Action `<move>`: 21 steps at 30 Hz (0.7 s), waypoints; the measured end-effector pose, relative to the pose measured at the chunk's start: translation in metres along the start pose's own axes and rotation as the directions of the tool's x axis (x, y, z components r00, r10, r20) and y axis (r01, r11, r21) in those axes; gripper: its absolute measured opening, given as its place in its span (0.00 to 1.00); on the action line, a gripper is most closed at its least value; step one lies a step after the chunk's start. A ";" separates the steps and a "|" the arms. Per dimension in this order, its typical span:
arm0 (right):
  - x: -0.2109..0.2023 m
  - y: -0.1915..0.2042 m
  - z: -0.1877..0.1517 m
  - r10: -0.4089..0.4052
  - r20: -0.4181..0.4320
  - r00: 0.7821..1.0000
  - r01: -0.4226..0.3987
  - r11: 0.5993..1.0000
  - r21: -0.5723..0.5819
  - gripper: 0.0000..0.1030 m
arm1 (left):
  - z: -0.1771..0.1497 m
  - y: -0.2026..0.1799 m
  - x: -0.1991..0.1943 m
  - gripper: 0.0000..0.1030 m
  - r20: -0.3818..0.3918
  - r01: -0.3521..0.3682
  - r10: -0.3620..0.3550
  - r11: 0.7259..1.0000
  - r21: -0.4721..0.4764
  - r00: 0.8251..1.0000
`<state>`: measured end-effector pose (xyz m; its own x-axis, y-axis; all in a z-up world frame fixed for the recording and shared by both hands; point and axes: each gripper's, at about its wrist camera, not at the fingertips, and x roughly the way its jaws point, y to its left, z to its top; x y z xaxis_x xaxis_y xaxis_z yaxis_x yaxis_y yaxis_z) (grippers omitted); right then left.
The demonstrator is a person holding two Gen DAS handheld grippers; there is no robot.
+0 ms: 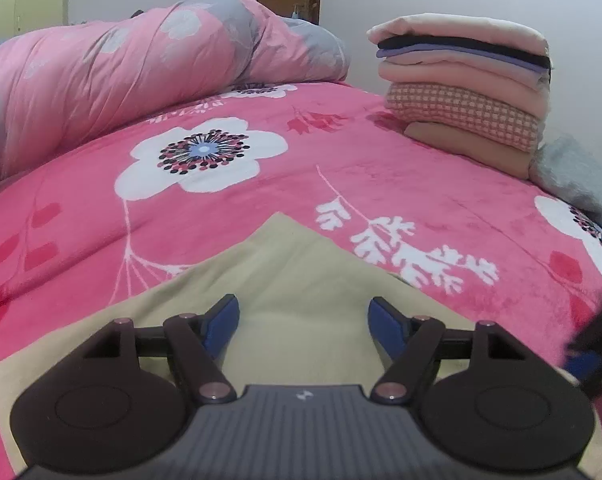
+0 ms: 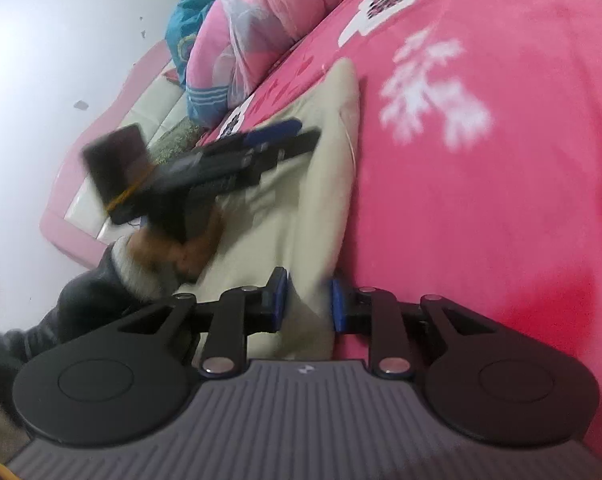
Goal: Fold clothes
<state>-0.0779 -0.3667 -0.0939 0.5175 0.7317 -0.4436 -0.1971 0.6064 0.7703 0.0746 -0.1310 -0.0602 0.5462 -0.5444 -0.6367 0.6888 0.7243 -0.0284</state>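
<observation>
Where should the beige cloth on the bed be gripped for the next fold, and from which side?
Probably at an edge or corner, coming in low along the pink bedspread. The beige cloth lies flat, so only its rim offers a lip to pinch. The right gripper already straddles the near edge, while the left gripper hangs open over the flat middle, where there is nothing to pinch.
</observation>
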 end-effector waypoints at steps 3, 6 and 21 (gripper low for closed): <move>-0.013 0.003 -0.022 -0.018 -0.031 0.999 0.019 0.999 0.041 0.11 | 0.000 0.000 0.000 0.71 0.000 -0.003 0.003 1.000 0.000 1.000; -0.037 0.008 -0.028 -0.082 -0.033 0.996 0.083 0.996 0.041 0.11 | 0.001 0.000 -0.001 0.71 0.001 -0.003 0.003 1.000 0.000 1.000; 0.022 -0.005 0.061 -0.061 0.056 0.997 0.055 0.993 0.107 0.48 | -0.080 0.099 -0.154 0.87 0.082 -0.049 0.124 0.793 -0.608 0.989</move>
<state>-0.0143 -0.3726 -0.0794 0.5746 0.6746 -0.4634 -0.0778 0.6087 0.7896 0.0204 0.0585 -0.0264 0.6644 -0.4831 -0.5702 0.2296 0.8580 -0.4595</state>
